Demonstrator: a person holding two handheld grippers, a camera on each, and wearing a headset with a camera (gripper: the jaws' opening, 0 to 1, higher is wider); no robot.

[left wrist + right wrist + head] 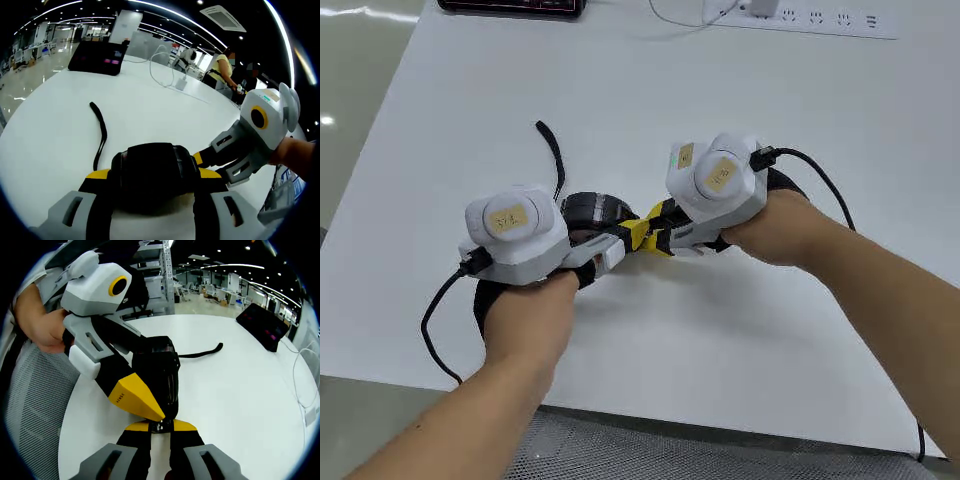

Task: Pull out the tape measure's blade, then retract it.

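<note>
The tape measure (150, 155) is being clamped in the left gripper's (152, 173) jaws, its blade tip (162, 424) being pinched by the right gripper's (161, 427); a straight, steady pull is being advised.

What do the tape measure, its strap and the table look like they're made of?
Tape measure: probably hard black plastic or rubber, with dull highlights on the rounded shell. Strap: likely woven fabric or soft rubber; it lies limp in a curve, matt black. Table: smooth white laminate or painted board, with a faint sheen.
</note>
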